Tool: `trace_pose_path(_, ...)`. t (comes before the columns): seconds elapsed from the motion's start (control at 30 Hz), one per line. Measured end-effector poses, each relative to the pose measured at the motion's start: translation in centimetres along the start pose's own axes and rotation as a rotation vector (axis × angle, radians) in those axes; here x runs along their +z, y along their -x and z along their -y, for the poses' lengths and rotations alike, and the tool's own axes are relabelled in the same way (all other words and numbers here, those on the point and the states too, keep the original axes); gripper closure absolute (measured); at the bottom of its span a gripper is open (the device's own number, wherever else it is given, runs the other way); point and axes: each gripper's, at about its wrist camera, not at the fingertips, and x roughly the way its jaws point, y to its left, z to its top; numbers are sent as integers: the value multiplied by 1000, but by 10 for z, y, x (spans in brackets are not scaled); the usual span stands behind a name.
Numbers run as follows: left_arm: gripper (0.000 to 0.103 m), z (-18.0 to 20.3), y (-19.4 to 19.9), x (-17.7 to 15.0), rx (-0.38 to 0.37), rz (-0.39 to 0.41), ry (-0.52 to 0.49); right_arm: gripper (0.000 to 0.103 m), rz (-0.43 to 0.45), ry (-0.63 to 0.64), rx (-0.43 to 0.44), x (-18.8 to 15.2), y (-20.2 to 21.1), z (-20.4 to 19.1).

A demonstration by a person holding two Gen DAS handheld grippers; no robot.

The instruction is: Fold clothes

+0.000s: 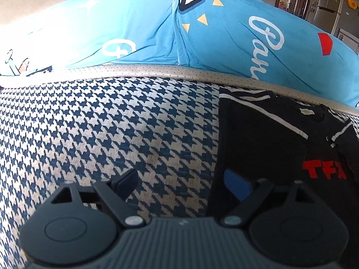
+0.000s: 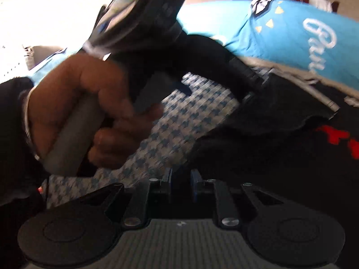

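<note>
A black shirt (image 1: 280,139) with white stripes and red lettering lies flat on the right of the houndstooth cover (image 1: 112,130). My left gripper (image 1: 182,182) is open, low over the shirt's left edge; one pad is over the cover, the blue pad (image 1: 237,186) over the black cloth. In the blurred right wrist view, my right gripper (image 2: 181,178) has its jaws nearly together with the black shirt (image 2: 269,157) at its lower left edge running between them. A hand (image 2: 94,103) grips a grey handle (image 2: 67,139) just ahead on the left.
A big blue printed cushion (image 1: 145,29) lies along the far side behind a grey piped edge (image 1: 157,71). Behind it at the far right stands a fridge (image 1: 329,2). A dark sleeve (image 2: 13,123) fills the left of the right wrist view.
</note>
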Motion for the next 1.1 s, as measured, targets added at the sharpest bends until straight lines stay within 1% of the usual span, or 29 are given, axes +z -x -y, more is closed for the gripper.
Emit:
trace_pose_path(0.03, 15, 2, 0, 0, -3, 0, -6, 77, 9, 3, 2, -2, -1, -4)
trace_pose_path(0.07, 15, 4, 1, -1, -6, 0, -11, 69, 23, 6, -4, -3, -2, -8)
trace_pose_path(0.1, 15, 6, 1, -1, -9, -1, -17, 68, 28, 6, 4, -3, -1, -9)
trace_pose_path(0.3, 14, 16, 3, -3, -21, 2, -46, 68, 8, -26, 113, -4, 3, -6)
trace_pose_path(0.4, 14, 18, 3, -3, -24, 5, -49, 69, -4, 12, 117, -4, 10, -8)
trace_pose_path(0.5, 13, 20, 2, -4, -30, 5, -57, 69, 3, 21, 85, -6, 20, -3)
trace_pose_path(0.6, 13, 25, 1, -6, -38, 6, -69, 68, 13, -17, 32, -9, 32, 13)
trace_pose_path(0.73, 13, 34, 2, -8, -51, 17, -89, 68, 51, -74, -37, -12, 50, 36)
trace_pose_path(0.93, 13, 51, -2, -12, -45, 36, -148, 67, 84, -200, -173, -8, 63, 60)
trace_pose_path(1.1, 13, 63, -8, -22, -43, 18, -201, 67, 122, -288, -260, -12, 81, 91)
